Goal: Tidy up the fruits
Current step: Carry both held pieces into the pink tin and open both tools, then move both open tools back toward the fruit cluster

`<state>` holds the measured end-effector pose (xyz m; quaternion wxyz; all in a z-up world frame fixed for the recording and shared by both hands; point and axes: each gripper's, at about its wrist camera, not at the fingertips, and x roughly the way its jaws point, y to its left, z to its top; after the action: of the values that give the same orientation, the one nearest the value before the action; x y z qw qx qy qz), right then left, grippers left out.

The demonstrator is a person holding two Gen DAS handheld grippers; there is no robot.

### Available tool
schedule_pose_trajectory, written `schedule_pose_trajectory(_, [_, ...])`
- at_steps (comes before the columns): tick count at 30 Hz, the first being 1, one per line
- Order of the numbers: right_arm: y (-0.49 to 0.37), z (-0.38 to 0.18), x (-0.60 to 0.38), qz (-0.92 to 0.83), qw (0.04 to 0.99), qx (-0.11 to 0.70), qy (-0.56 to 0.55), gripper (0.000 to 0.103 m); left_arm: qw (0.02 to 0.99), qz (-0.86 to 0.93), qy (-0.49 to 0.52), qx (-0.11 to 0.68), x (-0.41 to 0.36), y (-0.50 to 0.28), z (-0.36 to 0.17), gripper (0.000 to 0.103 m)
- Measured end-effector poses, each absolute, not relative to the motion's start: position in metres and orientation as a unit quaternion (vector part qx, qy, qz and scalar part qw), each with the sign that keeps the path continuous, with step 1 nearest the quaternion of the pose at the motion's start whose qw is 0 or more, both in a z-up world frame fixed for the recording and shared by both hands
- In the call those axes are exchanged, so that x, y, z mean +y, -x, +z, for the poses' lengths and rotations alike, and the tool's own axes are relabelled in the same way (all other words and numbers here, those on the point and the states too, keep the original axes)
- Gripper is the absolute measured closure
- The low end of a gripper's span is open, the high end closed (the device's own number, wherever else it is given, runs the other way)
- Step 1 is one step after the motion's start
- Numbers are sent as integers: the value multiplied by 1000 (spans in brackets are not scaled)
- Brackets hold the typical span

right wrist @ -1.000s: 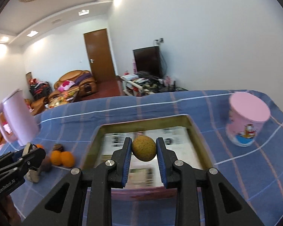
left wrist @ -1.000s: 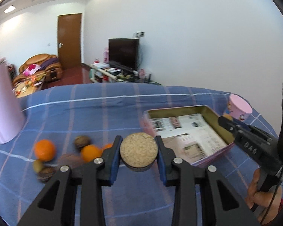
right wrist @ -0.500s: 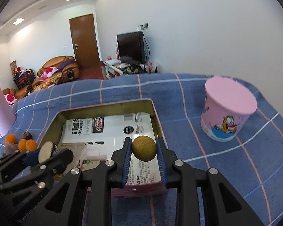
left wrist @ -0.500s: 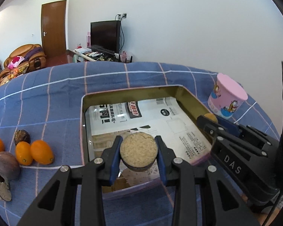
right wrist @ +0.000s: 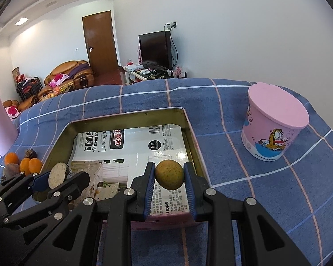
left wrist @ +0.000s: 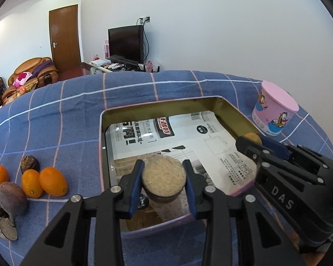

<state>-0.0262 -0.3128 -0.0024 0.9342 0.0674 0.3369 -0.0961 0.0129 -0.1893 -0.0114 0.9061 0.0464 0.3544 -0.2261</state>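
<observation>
I am holding a cut fruit (left wrist: 163, 178) in my left claw (left wrist: 163, 185) as it loosens, a round one (right wrist: 169, 174) clamped in my right claw (right wrist: 169, 185), over the empty tin (left wrist: 230, 119); others (left wrist: 42, 180) are waiting outside.

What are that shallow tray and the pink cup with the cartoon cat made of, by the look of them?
The tray looks like thin metal: brassy inner walls with a dull shine, rolled rim, printed paper lining the bottom. The pink cup seems plastic or coated paper, which is hard to tell: smooth, matte lid, printed picture.
</observation>
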Motion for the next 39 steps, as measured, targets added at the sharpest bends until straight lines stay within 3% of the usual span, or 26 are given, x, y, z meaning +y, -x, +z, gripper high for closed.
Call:
schedule_pose_trajectory(5, [30,-1,-319,-75,936,326,-107,59,918,-216,-39,330,-184,-8,-6,43])
schedule_pose_trajectory(11, [44,10,-332,-77,947,276,-147,54,939,-200,-39,277,-176,9,12,0])
schedule_pose_trajectory(14, [50,19,-332,-100,956,240,-138,33,950,-188,-55,242,-172,18,19,0])
schedule_pose_trajectory(19, [61,30,-324,-155,966,185,-95,29,955,-164,-63,238,-155,18,17,0])
schedule_pose_trajectory(21, [64,31,-322,-176,966,170,-81,23,956,-153,-61,242,-147,16,17,0])
schedule_pose_trajectory(39, [72,24,-287,-190,963,179,-74,22,957,-97,-52,269,-62,12,2,0])
